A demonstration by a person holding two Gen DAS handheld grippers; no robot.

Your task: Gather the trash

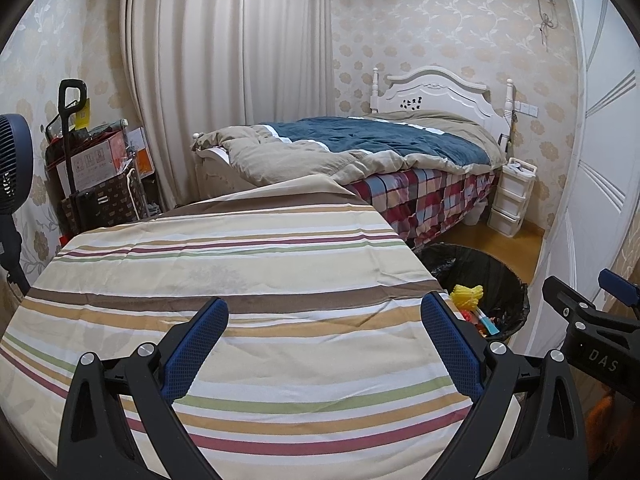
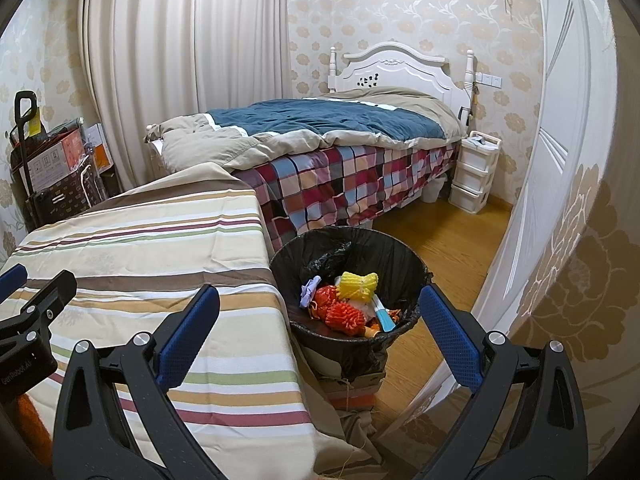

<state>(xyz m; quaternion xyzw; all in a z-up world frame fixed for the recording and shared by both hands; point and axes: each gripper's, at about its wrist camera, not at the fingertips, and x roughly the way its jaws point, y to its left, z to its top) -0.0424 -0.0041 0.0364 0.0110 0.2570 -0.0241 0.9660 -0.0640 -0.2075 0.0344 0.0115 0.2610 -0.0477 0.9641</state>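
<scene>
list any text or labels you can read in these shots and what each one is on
"DAS" on the right tool, seen from the left wrist.
"GenRobot.AI" on the left tool, seen from the right wrist.
Print on the cardboard boxes beside the curtain: too small to read.

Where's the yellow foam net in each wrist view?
Left wrist: yellow foam net at lower right, peeking over the table edge inside the black bin, just past the left claw's right finger.
Right wrist: yellow foam net near centre, on top of the trash in the bin.
Shared landmark: white headboard.
</scene>
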